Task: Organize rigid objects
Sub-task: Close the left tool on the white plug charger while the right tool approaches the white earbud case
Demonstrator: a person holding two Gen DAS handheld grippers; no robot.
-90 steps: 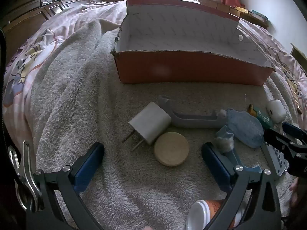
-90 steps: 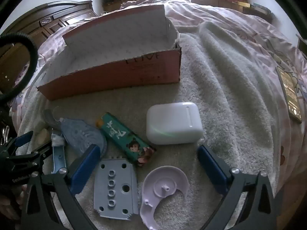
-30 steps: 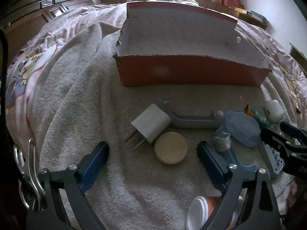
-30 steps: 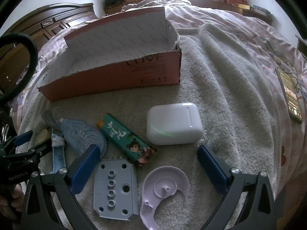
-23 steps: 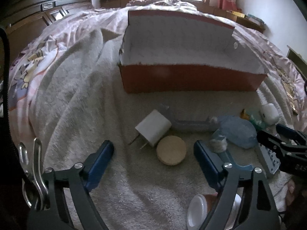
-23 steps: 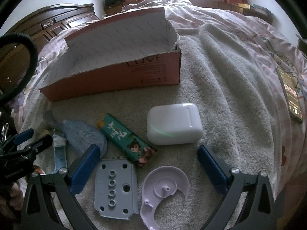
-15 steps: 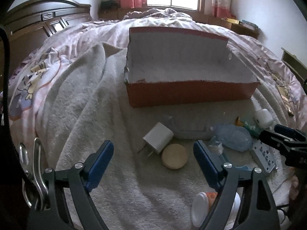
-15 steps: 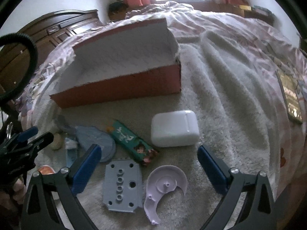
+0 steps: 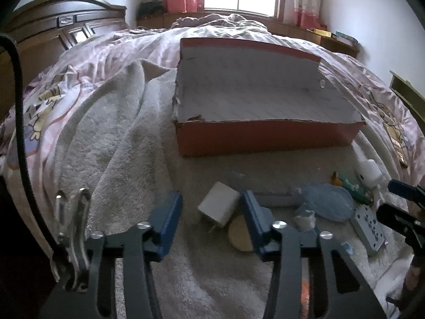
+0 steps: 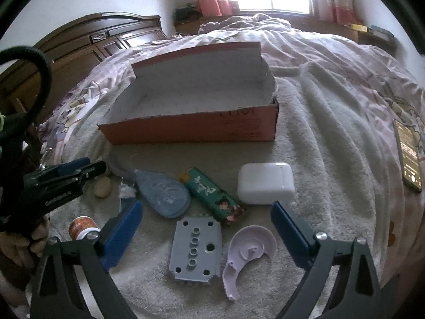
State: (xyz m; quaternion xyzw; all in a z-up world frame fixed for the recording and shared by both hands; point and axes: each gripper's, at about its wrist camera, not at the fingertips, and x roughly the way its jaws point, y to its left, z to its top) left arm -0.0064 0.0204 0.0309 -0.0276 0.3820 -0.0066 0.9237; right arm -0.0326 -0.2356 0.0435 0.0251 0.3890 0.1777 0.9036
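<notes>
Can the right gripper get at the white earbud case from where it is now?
Probably yes. The right gripper is open and holds nothing, and the white earbud case lies on the towel just beyond its right finger, top exposed. Only the green packet lies close on its left.

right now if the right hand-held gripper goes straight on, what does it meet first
Probably the grey plate with holes, low between the open fingers of the right hand-held gripper; the green wrapped bar lies just beyond. Depth is uncertain.
</notes>
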